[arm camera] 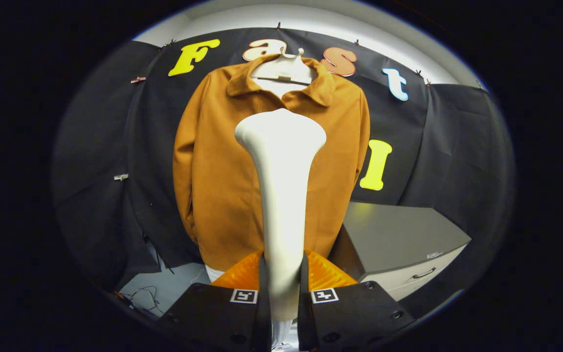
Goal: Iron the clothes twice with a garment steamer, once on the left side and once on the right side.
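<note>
Gripping the white garment steamer (281,195) by its narrow handle, the hand-held gripper (282,286) is closed on it, one finger pressing each side of the handle with no gap visible. The steamer stands upright between the fingers and widens to a broad flat head, which sits level with the chest of the brown jacket (223,181), just under the open collar. Whether the head touches the cloth cannot be told from this angle. The jacket hangs beyond the fingers on a white hanger (284,71) against the black cloth wall (100,146), front facing the camera, sleeves hanging straight at both sides. The steamer head lies on the jacket's centre line, with jacket front open on either side of it. To the right of the jacket's hem, near it, stands a grey cabinet (399,234) with a drawer handle. Below the left hem, loose cables (147,296) lie on a pale surface.
</note>
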Tool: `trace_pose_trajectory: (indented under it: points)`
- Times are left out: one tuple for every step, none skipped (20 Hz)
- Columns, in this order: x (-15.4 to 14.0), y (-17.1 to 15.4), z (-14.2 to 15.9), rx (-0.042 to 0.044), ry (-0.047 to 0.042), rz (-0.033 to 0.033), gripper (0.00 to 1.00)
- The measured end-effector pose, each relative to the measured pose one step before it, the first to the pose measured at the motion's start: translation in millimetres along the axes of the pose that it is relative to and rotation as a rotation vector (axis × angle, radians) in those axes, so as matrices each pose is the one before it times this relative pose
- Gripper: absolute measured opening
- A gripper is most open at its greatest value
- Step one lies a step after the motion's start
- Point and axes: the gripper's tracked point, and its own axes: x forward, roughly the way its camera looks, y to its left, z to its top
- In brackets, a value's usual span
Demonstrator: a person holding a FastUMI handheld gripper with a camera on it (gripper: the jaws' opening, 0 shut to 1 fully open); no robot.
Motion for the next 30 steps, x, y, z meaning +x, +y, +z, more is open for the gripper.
trace_pose_trajectory:
  points:
    - [-5.57, -3.96, 10.3, 0.0079, -0.01435, -0.00253, 0.24]
    - [-5.0, -3.44, 10.6, 0.00602, -0.01554, -0.00272, 0.25]
    - [-4.72, -3.21, 11.81, 0.00276, -0.0161, -0.00249, 0.24]
    - [-6.61, -2.01, 11.24, 0.00573, -0.01692, -0.00082, 0.25]
    - [-5.54, -1.79, 9.99, 0.00584, -0.01741, 0.00001, 0.25]
    - [-4.75, -2.64, 10.66, 0.00583, -0.0177, -0.00186, 0.25]
    - [-4.55, -2.03, 10.7, 0.00525, -0.01449, -0.0016, 0.24]
    - [-5.29, -1.61, 9.9, 0.00575, -0.01524, -0.00019, 0.24]
    - [-4.85, -1.25, 9.28, 0.00549, -0.01312, 0.00017, 0.24]
    - [-5.67, -0.96, 10.56, 0.00459, -0.01408, -0.00256, 0.24]
    - [-3.2, -2.81, 8.91, 0.00269, -0.0097, -0.0038, 0.24]
    - [-4.46, -2.39, 7.91, 0.0057, -0.00972, -0.00408, 0.24]
    - [-4.09, -1.98, 7.53, 0.00259, -0.00945, -0.00296, 0.24]
    - [-4.37, -1.11, 6.0, 0.00319, -0.00987, -0.00175, 0.24]
    - [-3.87, -2.09, 6.19, 0.00014, -0.00878, 0.0009, 0.25]
    - [-4.42, -2.97, 5.16, -0.00457, -0.00927, -0.00122, 0.24]
    - [-4.43, -4.22, 4.35, -0.00078, -0.00963, -0.00303, 0.24]
    - [-3.5, -3.47, 5.26, 0.00153, -0.0094, -0.00309, 0.24]
    - [-2.85, -2.9, 5.13, 0.00258, -0.01018, -0.003, 0.24]
    - [-3.35, -2.58, 3.57, 0.00432, -0.00588, -0.00166, 0.24]
    - [-2.39, -2.28, 3.85, 0.00322, -0.00639, -0.00055, 0.24]
    - [-1.16, -2.62, 2.9, 0.00303, -0.00632, -0.00192, 0.24]
    - [-1.94, -2.55, 1.01, -0.00039, -0.0025, -0.00393, 0.24]
    - [-1.31, -1.28, 1.46, 0.00296, -0.00288, -0.00215, 0.24]
    - [-1.0, -1.21, 0.27, 0.00559, 0.00273, -0.00163, 0.24]
    - [-0.41, -0.38, 0.13, 0.00412, 0.00272, 0.00035, 0.24]
    - [0.0, -0.08, 0.12, 0.00242, 0.00012, 0.0004, 0.24]
    - [-0.28, 0.04, -0.31, -0.00125, 0.00105, -0.00077, 0.24]
    - [0.11, -0.63, -0.09, -0.00039, 0.00063, -0.00023, 0.24]
    - [-0.19, 0.17, -0.39, -0.00083, 0.00139, 0.00057, 0.24]
